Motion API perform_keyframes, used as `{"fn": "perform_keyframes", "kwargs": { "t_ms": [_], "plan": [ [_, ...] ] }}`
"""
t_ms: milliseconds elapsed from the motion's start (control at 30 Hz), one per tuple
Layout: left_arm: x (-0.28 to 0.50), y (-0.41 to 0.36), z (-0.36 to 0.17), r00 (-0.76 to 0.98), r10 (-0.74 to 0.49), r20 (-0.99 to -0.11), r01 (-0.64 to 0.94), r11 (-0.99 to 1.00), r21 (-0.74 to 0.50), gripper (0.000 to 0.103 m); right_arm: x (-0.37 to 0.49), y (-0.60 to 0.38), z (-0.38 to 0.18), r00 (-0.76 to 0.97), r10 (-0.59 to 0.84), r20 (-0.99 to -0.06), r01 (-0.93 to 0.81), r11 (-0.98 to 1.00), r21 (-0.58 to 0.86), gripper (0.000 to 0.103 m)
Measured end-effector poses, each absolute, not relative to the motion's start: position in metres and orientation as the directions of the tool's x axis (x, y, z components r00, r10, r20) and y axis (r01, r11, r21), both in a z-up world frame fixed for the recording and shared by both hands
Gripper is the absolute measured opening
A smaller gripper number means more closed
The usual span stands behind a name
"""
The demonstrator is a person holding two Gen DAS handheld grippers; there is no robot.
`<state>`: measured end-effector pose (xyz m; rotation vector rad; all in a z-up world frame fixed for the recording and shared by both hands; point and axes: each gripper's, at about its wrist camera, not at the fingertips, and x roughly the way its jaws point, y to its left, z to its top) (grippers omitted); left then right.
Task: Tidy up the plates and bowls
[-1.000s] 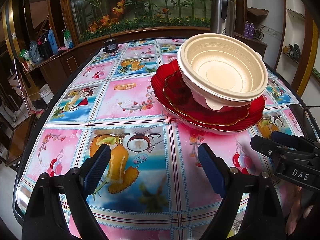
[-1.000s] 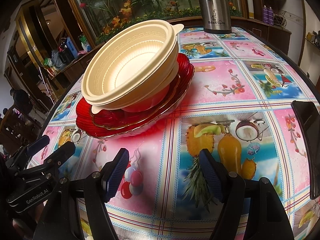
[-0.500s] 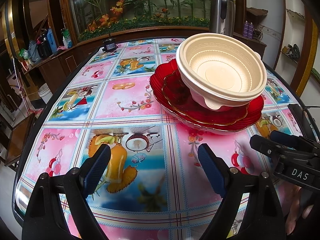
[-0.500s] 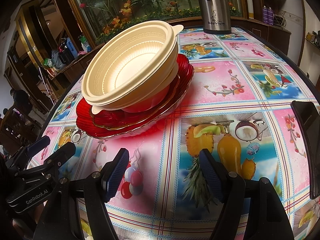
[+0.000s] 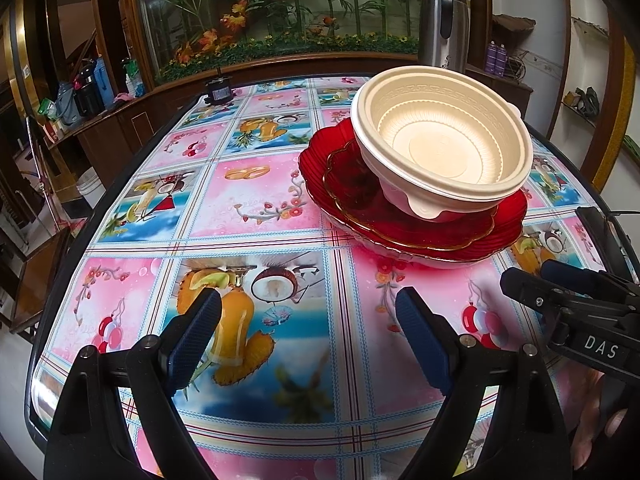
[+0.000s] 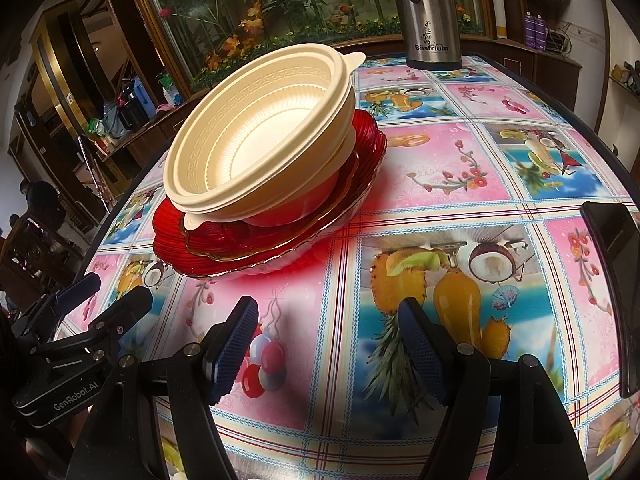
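Cream bowls (image 5: 442, 148) sit nested and tilted on a stack of red glass plates (image 5: 352, 188) on the table. The stack also shows in the right wrist view, bowls (image 6: 260, 148) over plates (image 6: 208, 240). My left gripper (image 5: 308, 320) is open and empty, hovering over the cloth in front and left of the stack. My right gripper (image 6: 328, 328) is open and empty, in front and right of the stack. Each gripper shows in the other's view, the right one (image 5: 568, 292) and the left one (image 6: 96, 300).
A colourful fruit-print tablecloth (image 5: 240, 208) covers the table. A steel thermos (image 6: 428, 12) stands at the far edge. A dark phone-like slab (image 6: 616, 280) lies at the right edge. A small black object (image 5: 218, 90) sits at the far left edge.
Nearly nothing has changed; the left wrist view has drifted slightly so the stack sits a touch further left. Both grippers stay open.
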<state>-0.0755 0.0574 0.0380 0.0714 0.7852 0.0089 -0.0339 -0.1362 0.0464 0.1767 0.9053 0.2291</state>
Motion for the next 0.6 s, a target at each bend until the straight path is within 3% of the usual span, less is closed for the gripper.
{"fn": "perform_keyframes", "kwargs": {
  "t_ms": [333,600],
  "plan": [
    [-0.076,0.059,0.040,0.705,0.025,-0.709,0.022,0.998,0.058,0.090,-0.035,-0.137,0.047,0.599,0.269,-0.754,-0.120,0.961,0.247,0.075],
    [-0.075,0.070,0.042,0.686,-0.037,-0.727,0.030,0.999,-0.022,0.089,-0.035,-0.137,0.047,0.602,0.267,-0.753,-0.118,0.962,0.247,0.075]
  ]
}}
